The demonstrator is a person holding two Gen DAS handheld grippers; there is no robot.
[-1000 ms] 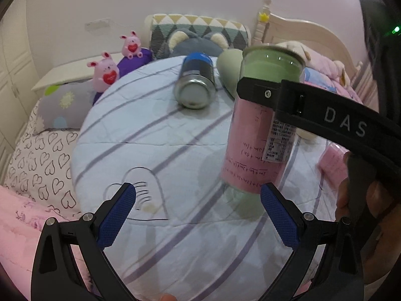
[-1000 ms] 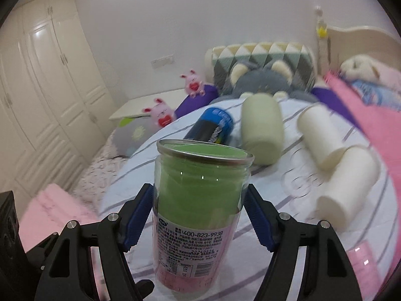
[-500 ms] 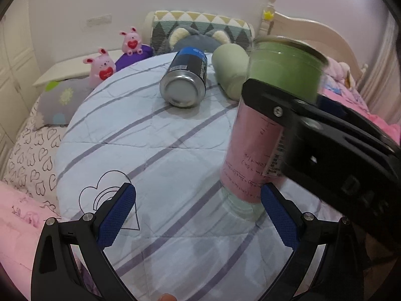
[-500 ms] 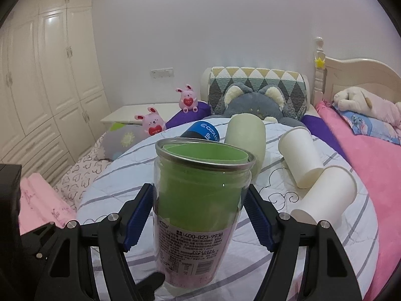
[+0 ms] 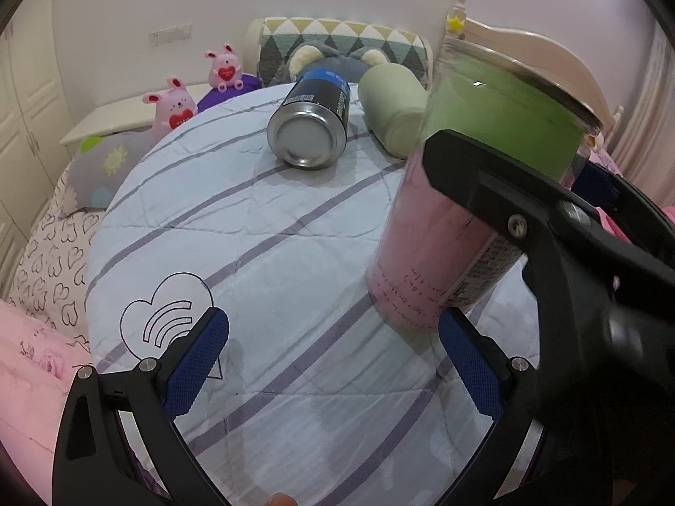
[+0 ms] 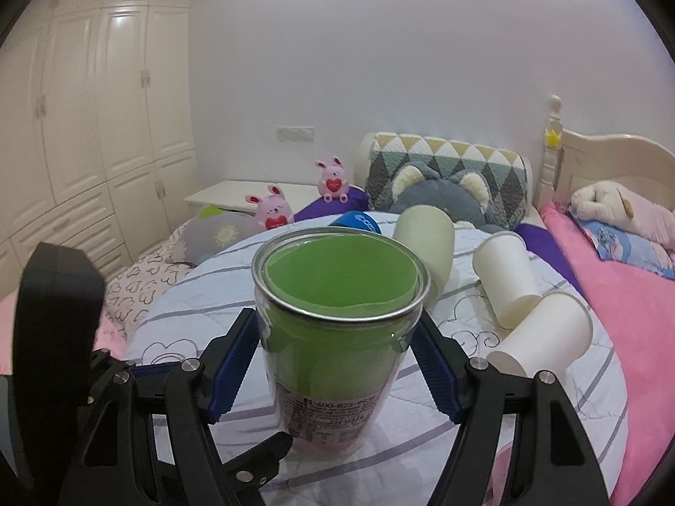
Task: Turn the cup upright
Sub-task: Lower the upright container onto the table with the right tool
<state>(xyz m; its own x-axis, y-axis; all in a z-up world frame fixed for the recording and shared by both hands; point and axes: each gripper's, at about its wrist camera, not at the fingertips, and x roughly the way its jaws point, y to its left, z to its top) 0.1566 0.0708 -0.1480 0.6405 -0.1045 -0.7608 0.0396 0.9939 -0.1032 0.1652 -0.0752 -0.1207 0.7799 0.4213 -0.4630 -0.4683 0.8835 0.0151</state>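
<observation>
Standing mouth-up between the jaws of the right gripper (image 6: 337, 362), the clear cup (image 6: 337, 329) with its green and pink liner looks already turned upright, so the step in hand is, by my reading, the set-down and release. The blue pads (image 6: 230, 371) sit close on either side of the cup's wall just below the metal rim; whether they press it or have just let go I cannot tell, since in the right wrist view a thin gap seems to show at each side. The cup's base appears to rest on the striped cloth of the round desk (image 5: 261, 227), right ahead of the left gripper (image 5: 333, 362), whose jaws stand wide apart and hold nothing. From the left wrist view the cup leans slightly, though the fisheye may account for that. Beyond the right jaws lie a blue can (image 6: 358, 223) on its side, a pale green cup (image 6: 426, 244) and two white paper cups (image 6: 506, 274), all tipped over and well apart from the held cup. The next move calls for opening the right jaws evenly and drawing straight back, so neither pad drags the rim and tips the tall, narrow-based cup on the soft, wrinkled cloth.
</observation>
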